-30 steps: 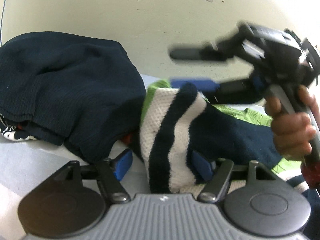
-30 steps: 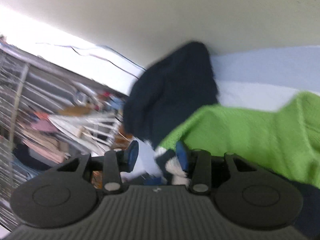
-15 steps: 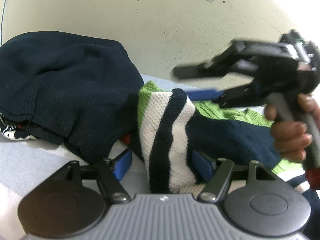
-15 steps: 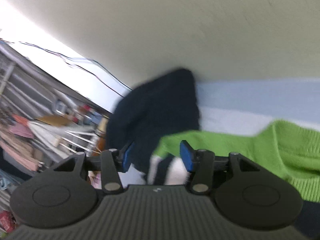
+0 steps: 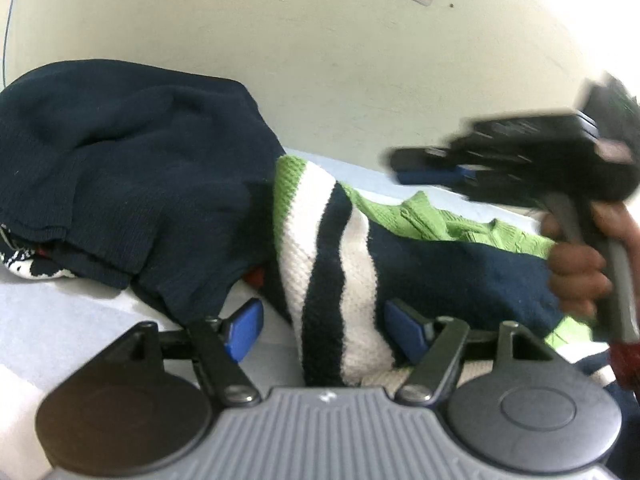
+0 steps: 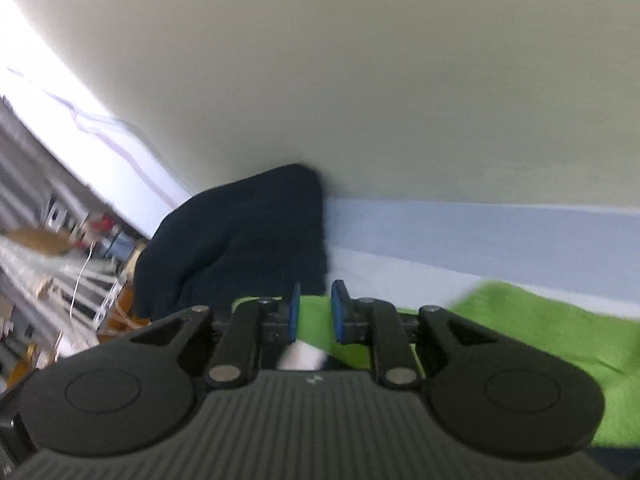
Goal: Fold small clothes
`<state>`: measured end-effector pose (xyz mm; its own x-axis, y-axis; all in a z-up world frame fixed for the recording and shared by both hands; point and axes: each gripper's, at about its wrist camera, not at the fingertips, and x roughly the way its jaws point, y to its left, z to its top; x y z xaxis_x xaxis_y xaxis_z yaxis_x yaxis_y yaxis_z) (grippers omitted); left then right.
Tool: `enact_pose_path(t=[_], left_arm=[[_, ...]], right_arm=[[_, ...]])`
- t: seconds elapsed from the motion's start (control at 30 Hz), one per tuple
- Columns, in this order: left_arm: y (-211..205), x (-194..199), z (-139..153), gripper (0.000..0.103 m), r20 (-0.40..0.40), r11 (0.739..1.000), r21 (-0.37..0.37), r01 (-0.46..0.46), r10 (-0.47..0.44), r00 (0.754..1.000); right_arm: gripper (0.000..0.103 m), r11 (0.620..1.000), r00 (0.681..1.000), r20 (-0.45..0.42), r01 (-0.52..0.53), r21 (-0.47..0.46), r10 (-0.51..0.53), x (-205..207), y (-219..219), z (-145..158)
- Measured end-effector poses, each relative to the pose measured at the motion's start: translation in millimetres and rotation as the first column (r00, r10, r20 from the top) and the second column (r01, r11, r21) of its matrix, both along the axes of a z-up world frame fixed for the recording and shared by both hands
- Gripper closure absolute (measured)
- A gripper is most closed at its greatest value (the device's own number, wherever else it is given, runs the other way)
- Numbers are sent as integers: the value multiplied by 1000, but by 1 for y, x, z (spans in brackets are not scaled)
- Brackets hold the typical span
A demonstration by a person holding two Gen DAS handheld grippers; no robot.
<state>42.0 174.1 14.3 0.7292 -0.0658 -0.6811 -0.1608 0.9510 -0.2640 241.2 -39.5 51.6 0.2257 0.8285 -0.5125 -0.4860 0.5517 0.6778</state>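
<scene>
A knit sweater with green, white and navy stripes (image 5: 332, 280) lies across the bed, its green part (image 6: 540, 340) spreading to the right. One striped fold of it runs between the pads of my left gripper (image 5: 324, 328). That gripper is open: the left pad stands clear of the cloth and the right pad is against the navy part. My right gripper (image 5: 400, 168), held by a hand (image 5: 576, 272), hovers blurred above the green knit. In the right wrist view its jaws (image 6: 317, 312) are closing to a narrow gap with nothing between them, and green cloth shows below.
A heap of dark navy knitwear (image 5: 120, 160) lies at the left against the cream wall (image 5: 320, 60), also seen as the navy heap (image 6: 248, 240). Pale blue bedding (image 5: 60, 320) shows in front of it. Cluttered shelves (image 6: 48, 260) stand beyond the bed's left end.
The right gripper let go of the striped sleeve end, lifted off up and to the right, tilted upward and narrowed its jaws. The sleeve settled lower. The left gripper stayed put.
</scene>
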Motion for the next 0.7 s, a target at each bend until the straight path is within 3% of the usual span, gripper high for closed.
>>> enact_pose_path(t=[0.17,0.27,0.4,0.53,0.7], left_arm=[[5,-2,2,34,-2,999,-15,-29,29,1000],[3,-2,3,34,-4,999,5,-33,33,999],[8,-16,19,33,90,993,-117,3,7,996],[2,-32,38,25,198,992,-121,39,-15,980],[-15,-23,32,25,164,987,-124,98,-77,984]], right_arm=[[82,994,992,64,107,1,-107,-27,-71,18],[81,970,962,140,241,-26,-235,-51,-136,33],[76,900,884,191,436,-1,-427,-102,-224,53],[70,805,785,209,593,15,-582,-165,-295,58],[62,679,668,149,733,35,-729,-224,-347,36]])
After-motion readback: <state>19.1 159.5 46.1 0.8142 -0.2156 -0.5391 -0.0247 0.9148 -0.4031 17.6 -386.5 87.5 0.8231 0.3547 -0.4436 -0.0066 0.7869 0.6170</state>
